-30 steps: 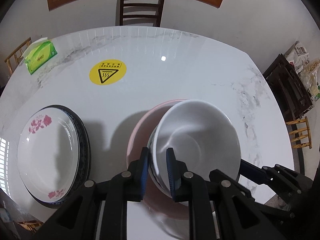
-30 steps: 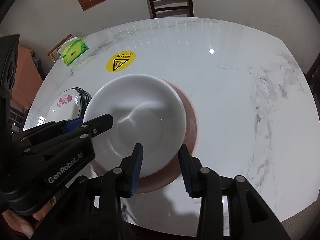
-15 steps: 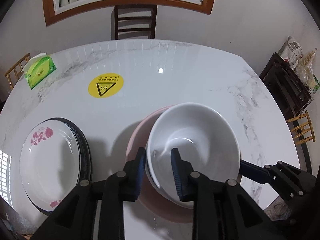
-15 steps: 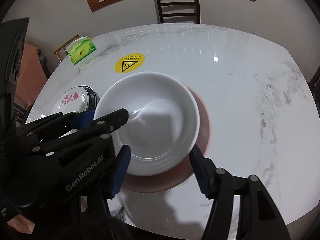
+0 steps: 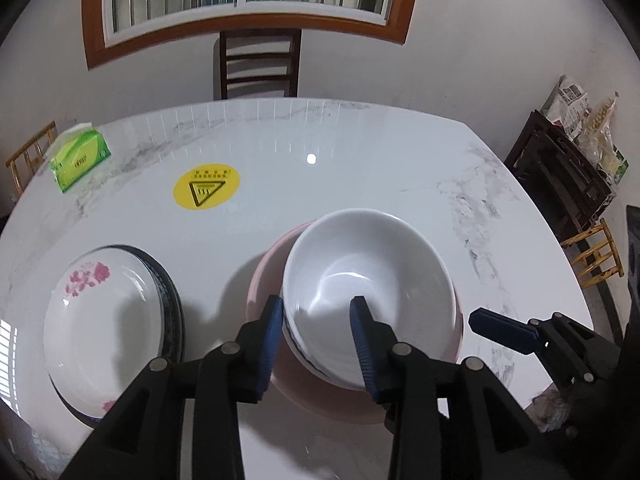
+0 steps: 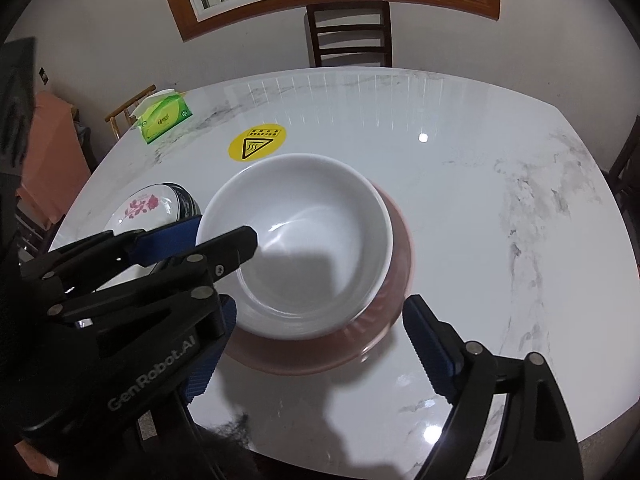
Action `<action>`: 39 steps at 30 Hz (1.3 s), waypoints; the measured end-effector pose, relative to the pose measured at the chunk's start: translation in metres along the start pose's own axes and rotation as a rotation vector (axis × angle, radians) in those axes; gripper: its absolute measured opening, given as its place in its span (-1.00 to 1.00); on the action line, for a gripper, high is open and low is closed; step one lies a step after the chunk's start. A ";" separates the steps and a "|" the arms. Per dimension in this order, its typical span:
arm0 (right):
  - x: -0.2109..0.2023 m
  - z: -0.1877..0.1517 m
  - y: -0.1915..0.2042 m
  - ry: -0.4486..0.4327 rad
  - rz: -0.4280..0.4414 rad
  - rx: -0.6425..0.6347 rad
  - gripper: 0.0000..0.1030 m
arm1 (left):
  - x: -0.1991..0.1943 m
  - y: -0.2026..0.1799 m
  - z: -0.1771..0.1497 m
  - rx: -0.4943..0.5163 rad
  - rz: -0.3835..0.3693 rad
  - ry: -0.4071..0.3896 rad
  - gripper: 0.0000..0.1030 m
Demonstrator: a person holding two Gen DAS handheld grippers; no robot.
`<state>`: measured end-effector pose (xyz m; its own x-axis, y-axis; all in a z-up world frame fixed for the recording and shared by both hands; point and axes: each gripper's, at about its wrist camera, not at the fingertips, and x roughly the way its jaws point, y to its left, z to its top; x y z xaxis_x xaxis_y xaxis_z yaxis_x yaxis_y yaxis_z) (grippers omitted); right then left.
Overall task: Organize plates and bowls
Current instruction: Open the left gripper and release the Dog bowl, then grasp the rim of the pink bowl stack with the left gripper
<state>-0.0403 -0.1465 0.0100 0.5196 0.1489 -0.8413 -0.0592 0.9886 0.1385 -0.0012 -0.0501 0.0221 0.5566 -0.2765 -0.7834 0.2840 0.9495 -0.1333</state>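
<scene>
A white bowl [image 5: 368, 264] [image 6: 304, 240] is nested on another bowl with a dark-lined rim [image 5: 304, 356], and both rest in a pink dish [image 5: 320, 396] [image 6: 320, 356] near the table's front. My left gripper [image 5: 317, 312] [image 6: 200, 236] straddles the white bowl's near-left rim, one finger inside and one outside. Its jaws are opening and the pads do not press the rim. My right gripper [image 6: 320, 308] is opening wide just above the dish's front edge and grips nothing. One of its fingers [image 5: 500, 330] shows in the left wrist view. A flowered plate [image 5: 100, 320] [image 6: 144, 208] tops a dark stack at left.
The white marble table [image 5: 360, 160] carries a yellow heat sticker [image 5: 206, 188] [image 6: 256, 144] and a green tissue box [image 5: 78, 160] [image 6: 164, 116] at the far left. A dark chair [image 5: 260, 64] [image 6: 348, 36] stands behind it. A dark shelf [image 5: 560, 176] stands to the right.
Both grippers' jaws have spread. The left let go of the white bowl's rim, and the bowl settled level onto the stack. Both views have drawn back a little.
</scene>
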 end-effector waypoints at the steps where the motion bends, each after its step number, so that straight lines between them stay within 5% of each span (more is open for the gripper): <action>1: 0.000 0.000 0.000 0.000 -0.001 -0.001 0.62 | -0.002 -0.001 0.000 0.008 0.003 -0.007 -0.31; 13: -0.009 -0.007 0.004 -0.012 0.001 -0.008 0.65 | -0.034 -0.005 -0.004 0.074 0.063 -0.111 -0.17; 19: -0.017 -0.007 -0.008 -0.018 0.006 0.018 0.66 | -0.041 0.007 -0.002 0.049 0.033 -0.090 -0.16; 28: -0.030 0.002 -0.045 -0.002 0.059 0.114 0.66 | -0.017 0.064 0.004 -0.232 -0.185 0.108 -0.17; 34: -0.027 0.008 -0.069 0.036 0.083 0.191 0.52 | -0.010 0.085 0.003 -0.372 -0.307 0.159 -0.17; 39: -0.016 0.013 -0.085 0.080 0.080 0.239 0.19 | 0.001 0.095 0.002 -0.456 -0.287 0.212 -0.17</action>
<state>-0.0327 -0.2329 0.0184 0.4516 0.2373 -0.8601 0.1102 0.9418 0.3177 0.0274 0.0393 0.0099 0.3250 -0.5410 -0.7757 0.0091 0.8220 -0.5695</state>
